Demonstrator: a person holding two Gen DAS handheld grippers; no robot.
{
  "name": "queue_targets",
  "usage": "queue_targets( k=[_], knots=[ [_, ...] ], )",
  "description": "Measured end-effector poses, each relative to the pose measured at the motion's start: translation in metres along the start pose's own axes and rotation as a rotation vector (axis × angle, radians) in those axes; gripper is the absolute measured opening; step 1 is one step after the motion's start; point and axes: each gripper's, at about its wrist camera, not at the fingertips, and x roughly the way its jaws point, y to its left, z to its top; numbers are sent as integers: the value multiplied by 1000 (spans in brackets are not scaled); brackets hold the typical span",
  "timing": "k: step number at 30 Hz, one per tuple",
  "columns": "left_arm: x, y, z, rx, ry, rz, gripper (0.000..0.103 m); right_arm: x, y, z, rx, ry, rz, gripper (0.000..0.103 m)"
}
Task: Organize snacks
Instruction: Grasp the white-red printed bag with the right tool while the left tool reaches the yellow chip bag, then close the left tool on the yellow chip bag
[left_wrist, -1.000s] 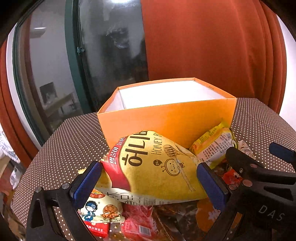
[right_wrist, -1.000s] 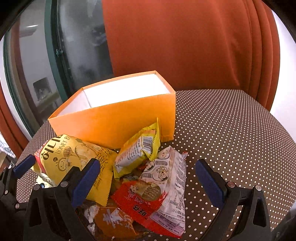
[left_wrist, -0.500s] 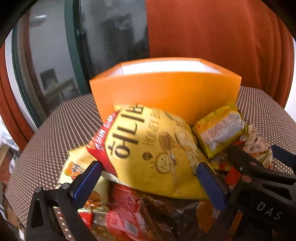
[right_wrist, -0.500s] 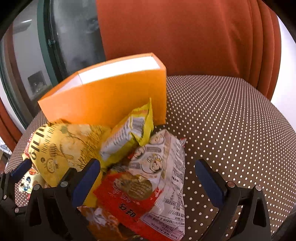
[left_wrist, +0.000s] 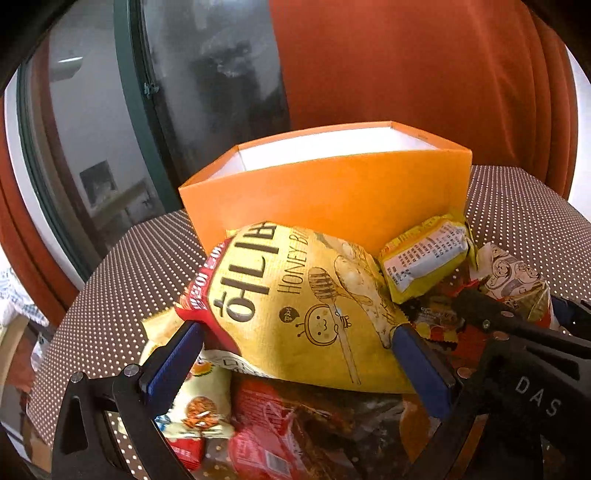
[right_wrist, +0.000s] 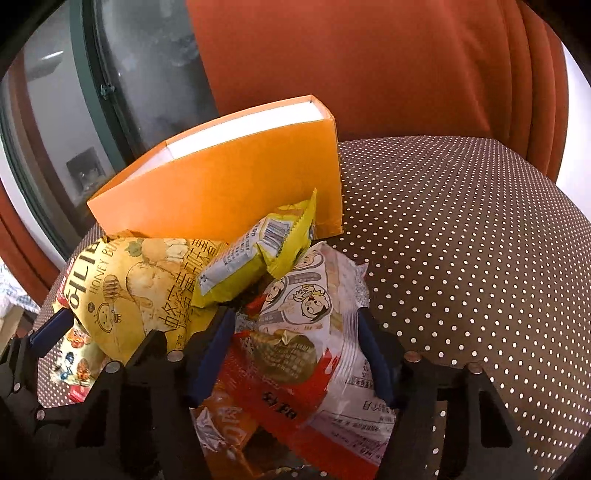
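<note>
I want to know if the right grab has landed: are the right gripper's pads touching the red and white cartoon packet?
Touching. In the right wrist view both blue pads of the right gripper press the sides of the red and white cartoon packet, creasing its wrapper.

Black plastic left gripper (left_wrist: 295, 354) and right gripper (right_wrist: 295, 350), blue finger pads, silver screws, white "DAS" lettering on one arm
</note>
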Motion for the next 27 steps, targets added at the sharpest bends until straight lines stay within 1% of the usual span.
queue_targets(
  k=[2, 3, 5, 9, 11, 17, 22, 27],
  knots=[
    [-3, 6, 3, 1, -7, 3, 102, -3, 1, 1, 2, -7, -6, 65],
    [-5, 9, 5, -6, -15, 2, 102, -6, 0, 2, 5, -14, -18, 53],
    [-8, 13, 8, -11, -24, -2, 102, -10, 0, -2, 13, -21, -22, 52],
    [-12, 22, 12, -30, -43, -18, 102, -23, 1, -2, 20, -46, -58, 51],
    [-15, 29, 15, -36, -57, -33, 102, -35, 3, -3, 24, -72, -75, 50],
    [-22, 32, 23, -13, -83, -78, 102, -62, 16, 1, 17, -136, -107, 50],
    [-22, 39, 34, -20, -87, -101, 102, -71, 26, 14, -7, -172, -99, 50],
    [-8, 45, 41, -32, -64, -117, 102, -61, 44, 23, -25, -170, -78, 50]
  ],
)
